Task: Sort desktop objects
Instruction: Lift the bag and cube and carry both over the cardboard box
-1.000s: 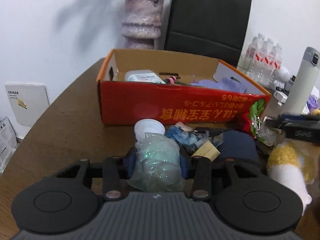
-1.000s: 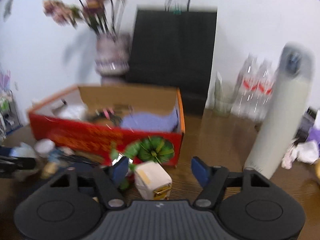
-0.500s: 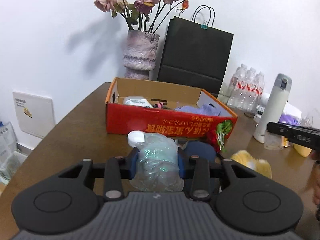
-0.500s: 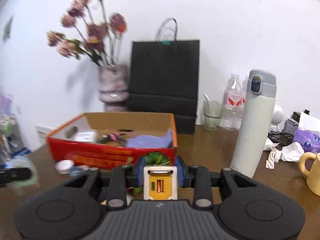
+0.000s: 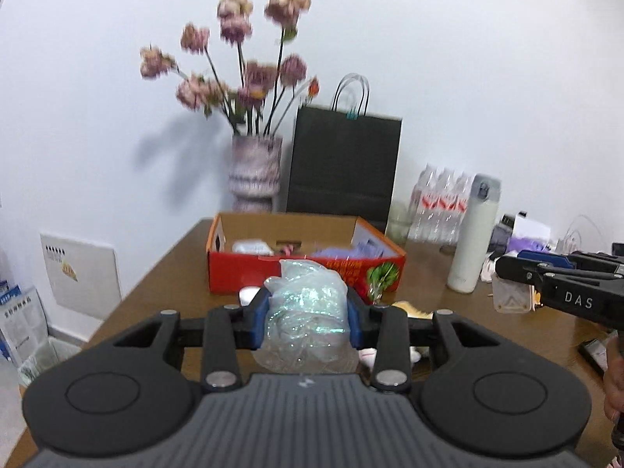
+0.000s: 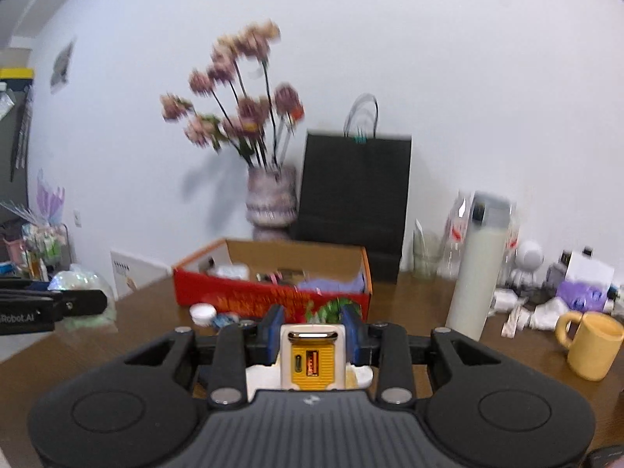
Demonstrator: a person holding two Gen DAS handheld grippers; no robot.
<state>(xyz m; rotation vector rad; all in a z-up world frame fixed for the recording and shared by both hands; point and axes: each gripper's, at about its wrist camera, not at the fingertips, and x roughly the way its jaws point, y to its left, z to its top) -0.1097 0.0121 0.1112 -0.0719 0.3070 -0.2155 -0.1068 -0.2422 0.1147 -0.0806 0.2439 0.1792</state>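
My left gripper [image 5: 308, 316] is shut on a crumpled clear plastic bag [image 5: 306, 312] and holds it above the wooden table, in front of the red cardboard box [image 5: 304, 273]. My right gripper [image 6: 313, 329] is shut on a small white and yellow charger block [image 6: 313, 355], also raised, in front of the same box [image 6: 273, 296]. The box holds a purple cloth and small items. The right gripper shows at the right edge of the left wrist view [image 5: 565, 288]; the left one with its bag shows at the left of the right wrist view [image 6: 58, 304].
A vase of flowers [image 5: 255, 179] and a black paper bag [image 5: 345, 163] stand behind the box. A white thermos [image 6: 477, 269], water bottles, a yellow mug [image 6: 591, 347] and clutter are at the right. A white lid [image 6: 202, 312] and small items lie before the box.
Both grippers have risen and pulled back from the table. The right gripper closed on the charger block and lifted it. The left kept hold of the plastic bag.
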